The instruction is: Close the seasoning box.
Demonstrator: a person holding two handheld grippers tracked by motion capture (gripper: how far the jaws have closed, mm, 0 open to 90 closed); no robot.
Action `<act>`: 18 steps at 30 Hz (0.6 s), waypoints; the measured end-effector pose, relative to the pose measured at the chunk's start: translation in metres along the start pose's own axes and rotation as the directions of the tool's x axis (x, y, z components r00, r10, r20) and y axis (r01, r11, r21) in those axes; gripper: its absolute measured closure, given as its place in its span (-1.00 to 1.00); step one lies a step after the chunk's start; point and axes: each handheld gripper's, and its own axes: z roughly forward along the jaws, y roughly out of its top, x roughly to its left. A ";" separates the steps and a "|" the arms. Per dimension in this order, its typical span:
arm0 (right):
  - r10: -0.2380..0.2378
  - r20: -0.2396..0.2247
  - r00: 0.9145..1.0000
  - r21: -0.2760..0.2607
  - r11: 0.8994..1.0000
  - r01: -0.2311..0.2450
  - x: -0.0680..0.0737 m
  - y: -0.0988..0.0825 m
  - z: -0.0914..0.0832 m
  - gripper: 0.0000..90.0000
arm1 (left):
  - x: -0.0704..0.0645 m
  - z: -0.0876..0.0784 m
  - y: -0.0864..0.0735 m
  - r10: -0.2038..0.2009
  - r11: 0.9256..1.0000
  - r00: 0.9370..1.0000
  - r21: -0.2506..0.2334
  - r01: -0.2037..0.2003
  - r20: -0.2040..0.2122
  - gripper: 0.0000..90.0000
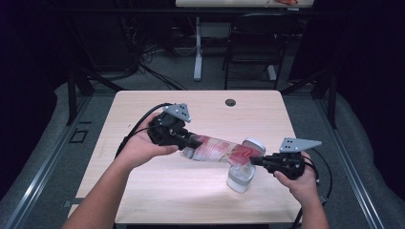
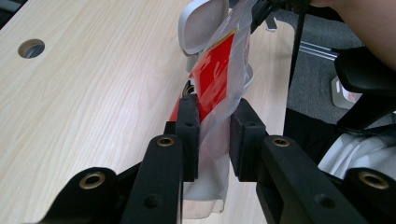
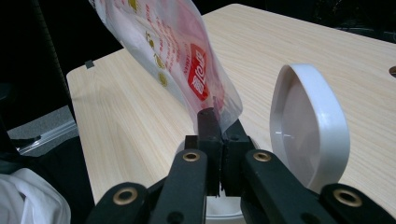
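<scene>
L tongs (image 1: 191,141) + R tongs (image 1: 258,161) both clamp plastic pouch (image 1: 217,149) over open container (image 1: 240,177).

Clear plastic pouch (image 1: 217,149) with red label stretched near-horizontal above the desk (image 1: 143,191), lower end over an open white container (image 1: 240,177) with its hinged lid (image 3: 308,126) flipped upright.

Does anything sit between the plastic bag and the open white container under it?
Nothing visible does. The bag hangs between the left tool and the right tool, its lower end just above the container, whose lid is flipped up and off to the side.
</scene>
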 end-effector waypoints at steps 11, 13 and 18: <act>0.000 0.001 1.000 0.000 1.000 0.000 0.000 0.000 0.000 0.99 | -0.001 0.000 0.001 -0.004 1.000 1.000 -0.003 0.004 -0.002 0.70; 0.001 0.000 1.000 0.000 1.000 -0.001 0.000 0.000 0.000 0.99 | -0.001 0.000 0.001 -0.005 1.000 1.000 -0.003 0.005 -0.002 0.70; 0.002 0.000 1.000 0.000 1.000 -0.002 -0.001 0.000 0.000 0.99 | -0.001 0.000 0.001 -0.006 1.000 1.000 -0.003 0.006 -0.001 0.69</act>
